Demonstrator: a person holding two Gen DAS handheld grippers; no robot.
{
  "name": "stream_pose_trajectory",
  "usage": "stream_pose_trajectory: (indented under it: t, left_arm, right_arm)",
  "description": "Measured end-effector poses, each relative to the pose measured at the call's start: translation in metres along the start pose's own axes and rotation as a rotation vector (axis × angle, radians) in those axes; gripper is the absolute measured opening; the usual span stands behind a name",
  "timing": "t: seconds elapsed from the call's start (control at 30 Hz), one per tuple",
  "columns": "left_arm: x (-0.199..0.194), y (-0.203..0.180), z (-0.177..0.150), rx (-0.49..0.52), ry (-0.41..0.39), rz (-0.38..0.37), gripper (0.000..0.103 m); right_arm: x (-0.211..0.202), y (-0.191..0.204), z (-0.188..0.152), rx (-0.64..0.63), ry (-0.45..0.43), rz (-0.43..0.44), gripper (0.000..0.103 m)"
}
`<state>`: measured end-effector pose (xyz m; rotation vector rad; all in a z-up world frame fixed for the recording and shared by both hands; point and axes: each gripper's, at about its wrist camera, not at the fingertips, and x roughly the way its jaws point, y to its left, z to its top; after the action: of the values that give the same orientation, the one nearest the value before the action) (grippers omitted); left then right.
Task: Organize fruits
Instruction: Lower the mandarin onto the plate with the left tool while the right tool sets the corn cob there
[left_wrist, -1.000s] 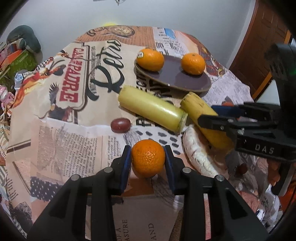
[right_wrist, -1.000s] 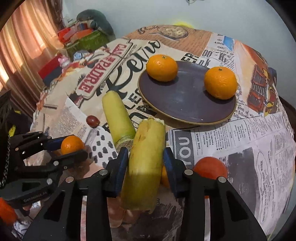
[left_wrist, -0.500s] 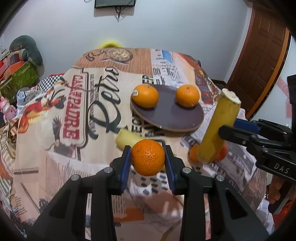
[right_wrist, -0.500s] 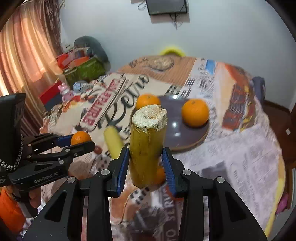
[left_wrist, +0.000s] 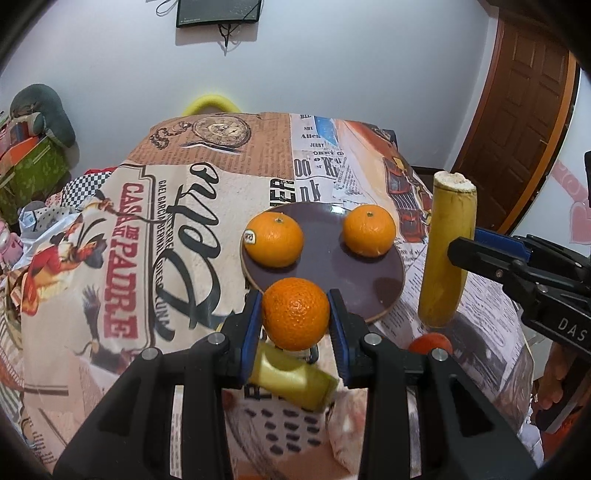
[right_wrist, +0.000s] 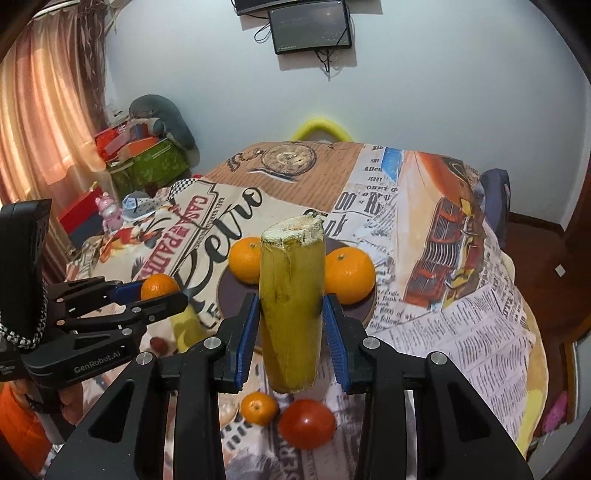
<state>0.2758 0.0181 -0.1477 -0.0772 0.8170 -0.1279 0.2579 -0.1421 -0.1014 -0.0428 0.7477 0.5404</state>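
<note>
Over on the left, the left gripper (left_wrist: 295, 317) is clamped tight on an orange (left_wrist: 295, 313), its blue pads pressing both sides of the fruit, which sits right between the fingertips and is carried above the table. Beneath it lies a yellow banana piece (left_wrist: 291, 374) on the newsprint tablecloth (left_wrist: 122, 236). Just beyond the held orange is the dark plate (left_wrist: 332, 273), with a stickered orange (left_wrist: 274, 239) at its left and a second plate orange (left_wrist: 369, 230) at its right, the two well apart. Moving right, the right gripper (right_wrist: 291, 339) is closed on a cut banana (right_wrist: 291, 306), held upright with its pale cut end on top, the fingers squeezing its lower half. From the right wrist view it stands in front of the plate, hiding the plate's middle. Below it on the cloth rest a small orange (right_wrist: 258, 408) and, just beside that, a red tomato (right_wrist: 307, 424).
</note>
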Motion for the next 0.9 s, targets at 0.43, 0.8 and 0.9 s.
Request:
stream_pose_trajectory:
  t: [0.43,0.8,0.9]
  left_arm:
    - [0.051,0.01,0.016,-0.013,0.068,-0.018,0.035]
    - [0.076,0.015,0.022,-0.015,0.105,-0.016,0.035]
    - [0.083,0.017,0.022,-0.028,0.124,-0.024,0.035]
  right_arm:
    - [0.046,-0.01,0.011,0.006,0.036,0.014,0.032]
    - [0.082,-0.015,0.017,-0.01,0.087,0.018,0.032]
    - [0.087,-0.016,0.02,-0.013,0.086,0.023,0.03]
